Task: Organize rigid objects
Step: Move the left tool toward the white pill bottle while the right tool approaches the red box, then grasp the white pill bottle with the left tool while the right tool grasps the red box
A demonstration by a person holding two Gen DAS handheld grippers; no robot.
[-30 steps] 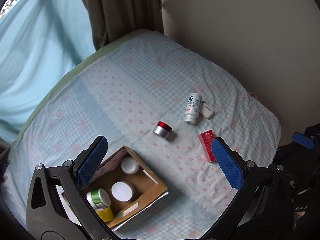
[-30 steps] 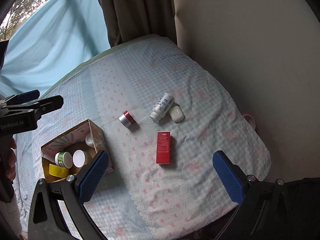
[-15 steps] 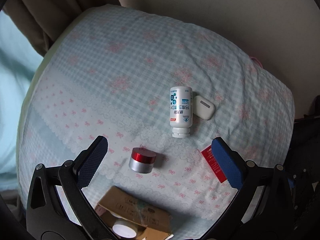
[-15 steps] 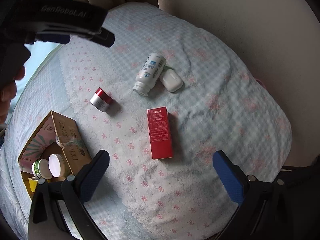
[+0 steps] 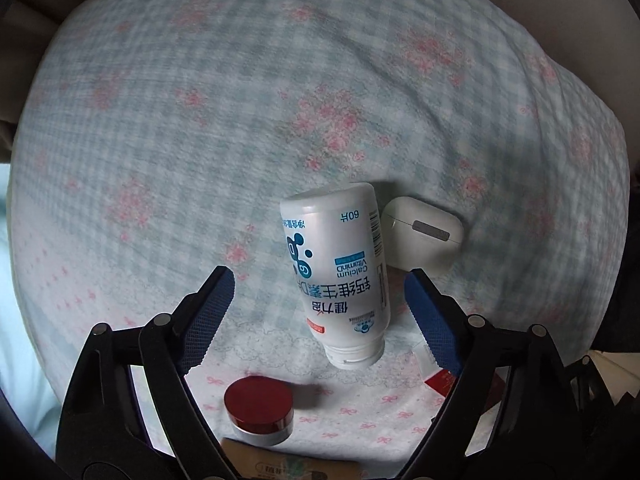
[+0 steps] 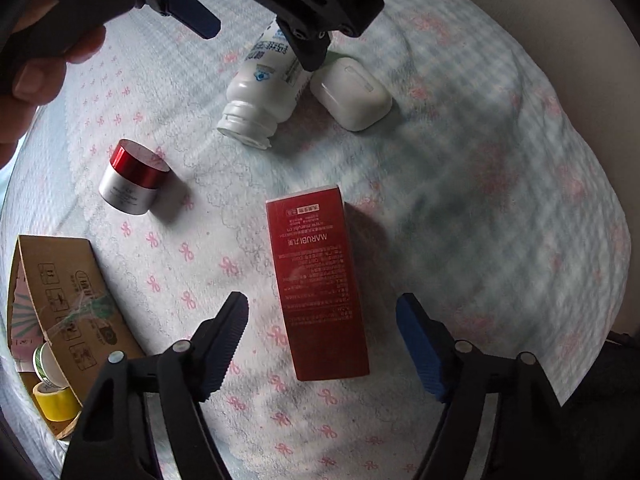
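Note:
A white vitamin bottle (image 5: 340,276) lies on the bed, cap toward me, between the open jaws of my left gripper (image 5: 318,286); it also shows in the right wrist view (image 6: 264,88). A white earbud case (image 5: 422,236) touches its right side. A red-lidded silver jar (image 5: 258,410) stands just below. My right gripper (image 6: 322,312) is open over a red carton (image 6: 320,296) lying flat, its near end between the jaws. The left gripper (image 6: 256,20) hovers over the bottle in the right wrist view.
A cardboard box (image 6: 64,288) with tape rolls and jars sits at the left on the checked blanket (image 6: 480,160). The bed edge and a beige wall lie to the right. A hand (image 6: 36,68) grips the left tool.
Both grippers have come down and forward. The left now brackets the white bottle; the right now brackets the red carton. Both stay open.

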